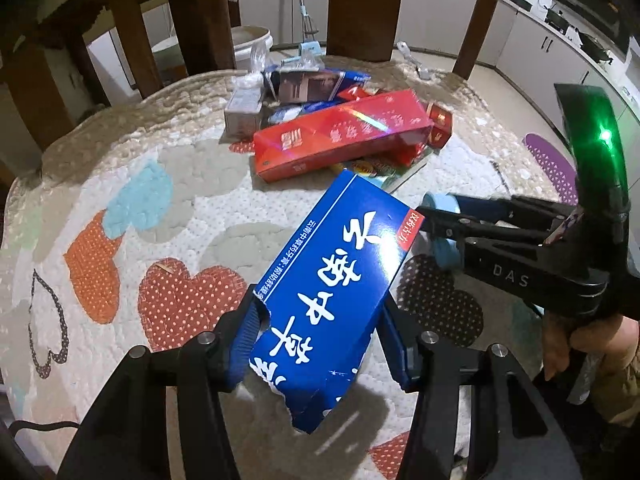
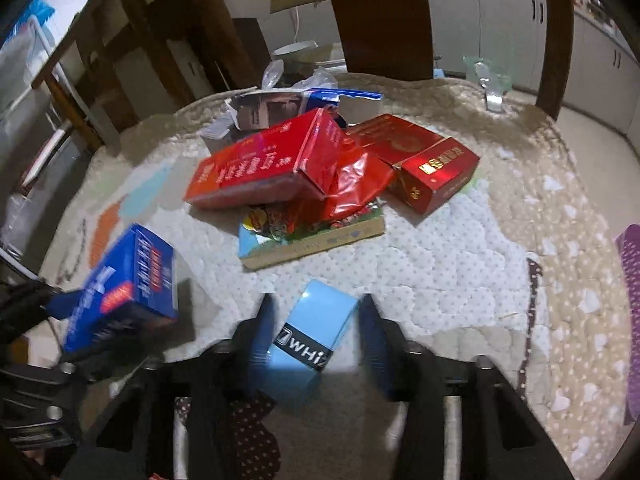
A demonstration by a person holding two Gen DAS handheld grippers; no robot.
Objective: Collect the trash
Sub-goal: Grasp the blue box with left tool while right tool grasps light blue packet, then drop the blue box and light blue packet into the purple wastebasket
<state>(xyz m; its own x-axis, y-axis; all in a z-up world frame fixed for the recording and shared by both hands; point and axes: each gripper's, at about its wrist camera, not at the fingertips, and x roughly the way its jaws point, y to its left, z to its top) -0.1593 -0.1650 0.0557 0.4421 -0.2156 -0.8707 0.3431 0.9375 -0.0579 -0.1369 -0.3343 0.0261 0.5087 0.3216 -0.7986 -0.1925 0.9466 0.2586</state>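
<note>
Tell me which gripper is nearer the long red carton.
Right, marginally. The right gripper, holding a light blue box, faces the long red carton; the left gripper holds a blue box slightly farther back.

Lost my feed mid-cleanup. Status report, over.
Left gripper shut on blue box, lifted. Right gripper shut on light-blue box. Red boxes and wrappers still piled mid-table. Nothing blocking.

Dark wooden chair backs [image 1: 362,8] stand before what look like white cabinets [image 1: 532,46].
</note>
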